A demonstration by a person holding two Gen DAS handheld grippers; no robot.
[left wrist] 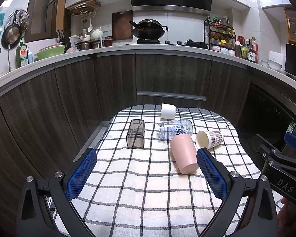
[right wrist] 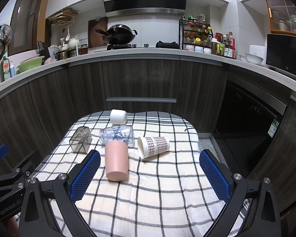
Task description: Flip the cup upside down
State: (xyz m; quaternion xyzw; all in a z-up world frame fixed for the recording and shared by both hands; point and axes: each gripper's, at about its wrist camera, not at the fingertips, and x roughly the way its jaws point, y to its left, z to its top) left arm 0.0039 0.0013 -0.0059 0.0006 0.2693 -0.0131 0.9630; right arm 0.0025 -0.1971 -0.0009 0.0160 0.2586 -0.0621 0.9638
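Several cups lie on a checked cloth. A pink cup [left wrist: 184, 154] [right wrist: 116, 160] lies on its side, base toward me. A plaid paper cup [left wrist: 209, 139] [right wrist: 153, 146] lies on its side, mouth to the left. A clear printed glass [left wrist: 175, 129] [right wrist: 117, 134], a smoky square tumbler [left wrist: 135, 133] [right wrist: 81, 140] and a white cup [left wrist: 168, 111] [right wrist: 118, 116] lie farther back. My left gripper [left wrist: 147, 174] is open and empty, near the pink cup. My right gripper [right wrist: 150, 176] is open and empty, in front of the pink and plaid cups.
The checked cloth [left wrist: 140, 187] [right wrist: 157, 193] covers a small table in front of dark kitchen cabinets [left wrist: 167, 75]. The right gripper's body shows at the right edge of the left wrist view [left wrist: 282, 169]. A dishwasher [right wrist: 250, 118] stands to the right.
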